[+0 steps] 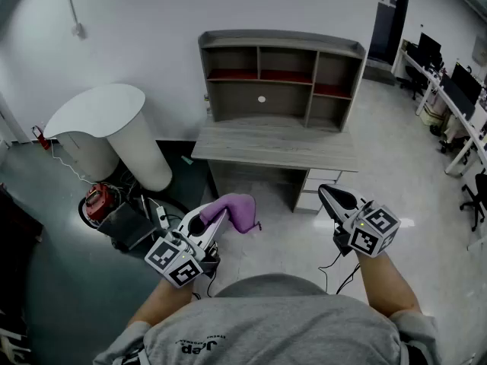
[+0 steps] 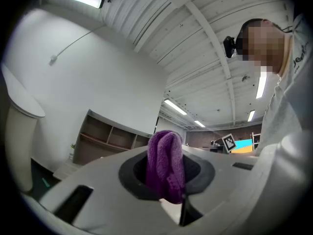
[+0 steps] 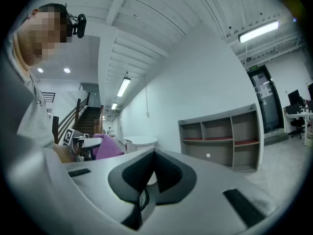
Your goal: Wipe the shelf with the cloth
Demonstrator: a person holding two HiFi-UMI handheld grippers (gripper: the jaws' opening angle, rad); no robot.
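Left gripper was pinching the purple cloth, right gripper pressed together with nothing in it. Shelf sat on the desk, well ahead of both. Shirt print wasn't readable.

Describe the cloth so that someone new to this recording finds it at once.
Start at the grey desk with the shelf unit against the white wall. In front of it, nearer the camera, the left gripper holds a cloth in its shut jaws. It is the only purple, fuzzy knitted thing; the right gripper holds nothing.
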